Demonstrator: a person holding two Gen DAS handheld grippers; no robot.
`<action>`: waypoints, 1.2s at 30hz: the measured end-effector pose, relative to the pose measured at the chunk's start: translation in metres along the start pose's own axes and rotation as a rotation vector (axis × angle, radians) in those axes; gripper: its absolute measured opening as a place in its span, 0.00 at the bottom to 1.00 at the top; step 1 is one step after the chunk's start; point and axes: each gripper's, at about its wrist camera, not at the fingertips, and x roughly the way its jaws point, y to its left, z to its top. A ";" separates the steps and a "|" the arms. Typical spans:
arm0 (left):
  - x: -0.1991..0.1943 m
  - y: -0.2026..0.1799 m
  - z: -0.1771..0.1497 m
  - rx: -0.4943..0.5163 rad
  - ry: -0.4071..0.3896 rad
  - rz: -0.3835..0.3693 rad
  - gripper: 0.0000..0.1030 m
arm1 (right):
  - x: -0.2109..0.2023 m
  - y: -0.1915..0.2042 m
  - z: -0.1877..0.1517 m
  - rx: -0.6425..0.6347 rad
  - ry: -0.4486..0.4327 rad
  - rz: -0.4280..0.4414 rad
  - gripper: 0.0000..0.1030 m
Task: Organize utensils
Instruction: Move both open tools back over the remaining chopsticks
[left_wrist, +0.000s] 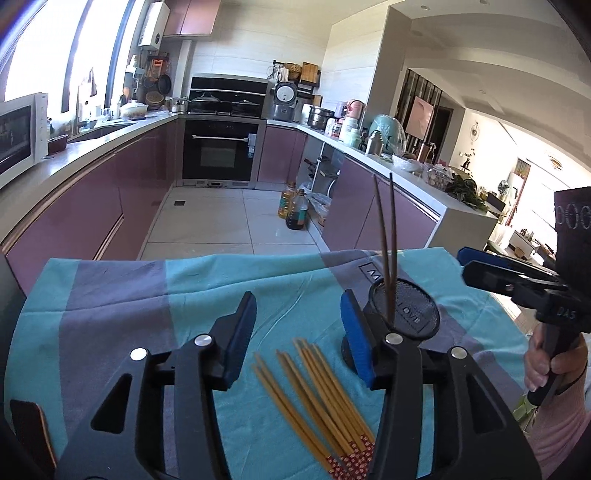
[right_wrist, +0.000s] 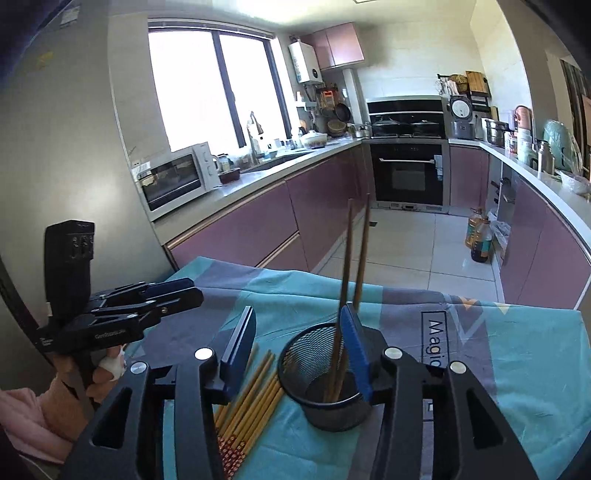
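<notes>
1. Black wire mesh forms the utensil holder (right_wrist: 325, 384), standing on the striped teal and grey cloth (left_wrist: 147, 295); two dark chopsticks (right_wrist: 345, 295) already lean upright inside it.
2. Your left gripper (left_wrist: 297, 339) stands partly open with nothing between its blue pads; it hovers over the loose bamboo chopsticks (left_wrist: 314, 398), the holder just to its right.
3. Your right gripper (right_wrist: 297, 354) is likewise partly open and empty. Its right pad sits in front of the holder's rim, but I cannot tell that it touches; the dark pair is free of it.
4. Judging by this, you are between deliveries: one pair is in, and the fanned bamboo bundle, lying just left of the holder with its red-patterned ends nearest you, remains to be moved.
5. Next you likely need to lower one gripper over a pair, straddle the sticks across their length, and close squarely. They lie close together, so extra sticks may come along.
</notes>
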 end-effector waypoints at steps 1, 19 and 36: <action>-0.001 0.006 -0.006 -0.003 0.013 0.004 0.47 | -0.001 0.005 -0.005 -0.007 0.006 0.017 0.48; 0.041 0.019 -0.103 -0.022 0.257 0.057 0.47 | 0.085 0.028 -0.092 0.080 0.311 0.003 0.49; 0.063 0.006 -0.112 0.013 0.322 0.084 0.47 | 0.103 0.026 -0.106 0.080 0.331 -0.084 0.34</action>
